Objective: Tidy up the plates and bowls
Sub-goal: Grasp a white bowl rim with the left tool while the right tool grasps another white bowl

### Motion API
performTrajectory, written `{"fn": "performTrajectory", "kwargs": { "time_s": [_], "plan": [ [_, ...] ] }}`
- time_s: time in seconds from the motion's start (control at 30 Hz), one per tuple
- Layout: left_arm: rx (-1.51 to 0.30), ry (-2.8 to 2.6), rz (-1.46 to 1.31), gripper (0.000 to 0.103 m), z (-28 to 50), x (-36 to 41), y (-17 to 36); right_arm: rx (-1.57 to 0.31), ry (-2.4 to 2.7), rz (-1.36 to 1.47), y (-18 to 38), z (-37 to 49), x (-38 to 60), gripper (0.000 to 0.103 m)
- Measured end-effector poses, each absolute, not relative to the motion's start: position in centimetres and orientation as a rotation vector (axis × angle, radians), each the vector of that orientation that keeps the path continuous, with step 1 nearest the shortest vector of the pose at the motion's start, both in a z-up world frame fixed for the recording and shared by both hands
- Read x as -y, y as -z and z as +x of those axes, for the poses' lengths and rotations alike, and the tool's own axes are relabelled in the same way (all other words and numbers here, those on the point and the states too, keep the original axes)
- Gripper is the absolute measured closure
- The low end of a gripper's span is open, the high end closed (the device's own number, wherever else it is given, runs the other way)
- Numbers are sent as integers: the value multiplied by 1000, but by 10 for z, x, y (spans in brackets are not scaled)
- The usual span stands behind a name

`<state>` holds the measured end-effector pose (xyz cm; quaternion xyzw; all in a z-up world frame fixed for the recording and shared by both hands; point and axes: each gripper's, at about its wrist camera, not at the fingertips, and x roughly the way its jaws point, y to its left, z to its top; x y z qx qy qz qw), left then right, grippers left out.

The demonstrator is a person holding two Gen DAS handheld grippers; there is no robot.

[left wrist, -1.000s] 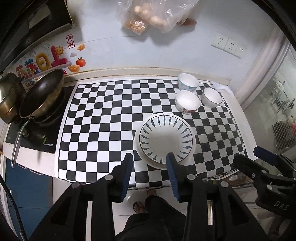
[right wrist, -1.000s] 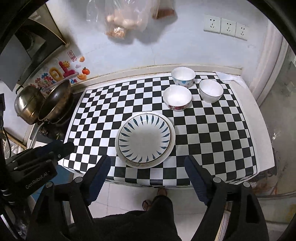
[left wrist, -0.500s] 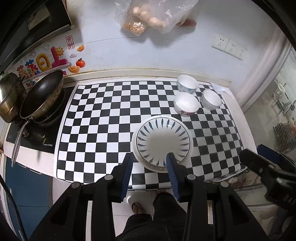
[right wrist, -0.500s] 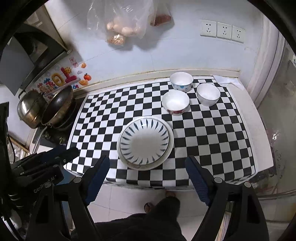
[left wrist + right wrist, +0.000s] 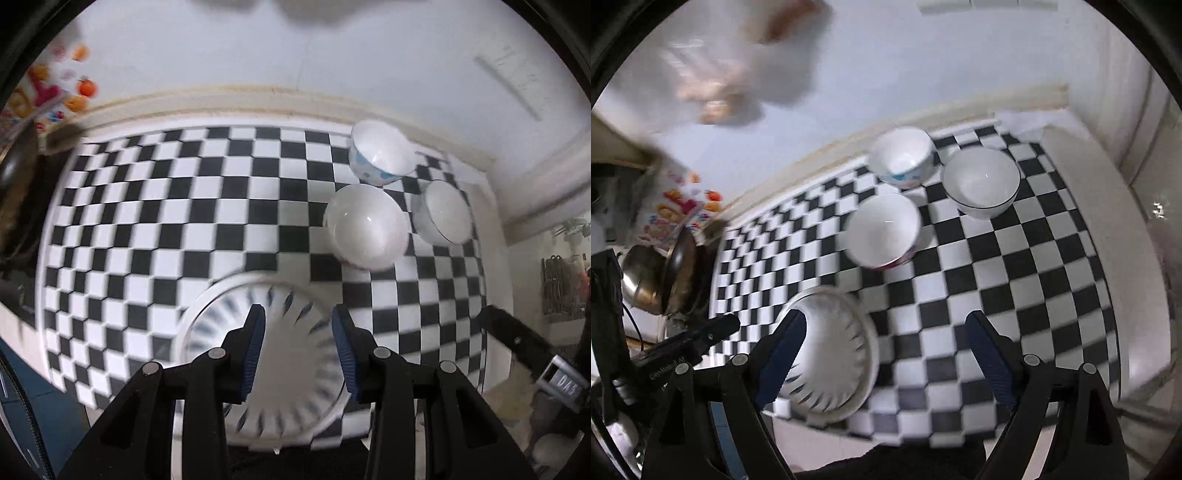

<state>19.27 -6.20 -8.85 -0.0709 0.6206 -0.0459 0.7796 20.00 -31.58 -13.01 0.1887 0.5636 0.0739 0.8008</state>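
Left wrist view: left gripper (image 5: 297,343), jaws apart, hangs over the plate (image 5: 280,398) at lower centre of the checkered surface (image 5: 147,236). Three bowls (image 5: 367,227) cluster upper right. Right gripper (image 5: 886,354) jaws wide apart, holding nothing.

I'm in a home kitchen: checkered counter (image 5: 155,236), steel pot (image 5: 641,280), wok (image 5: 679,273), bowls (image 5: 980,182), wall sockets (image 5: 986,3).
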Motion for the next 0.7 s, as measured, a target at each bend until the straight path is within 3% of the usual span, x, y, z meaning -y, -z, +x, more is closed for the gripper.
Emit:
{"fn": "performTrajectory", "kwargs": {
  "time_s": [0.2, 0.37, 0.53, 0.6, 0.7],
  "plan": [
    [-1523, 118, -221, 68, 274, 88, 166, -1350, -202, 398, 206, 284, 325, 31],
    [-1575, 119, -190, 69, 305, 106, 198, -1437, -253, 351, 251, 330, 314, 47],
    [-1596, 131, -154, 77, 314, 122, 211, -1504, -270, 312, 276, 353, 305, 80],
    [-1588, 123, -131, 77, 313, 126, 209, -1519, -296, 323, 280, 357, 304, 86],
    [-1579, 124, -123, 77, 307, 133, 201, -1512, -289, 284, 275, 355, 303, 87]
  ]
}}
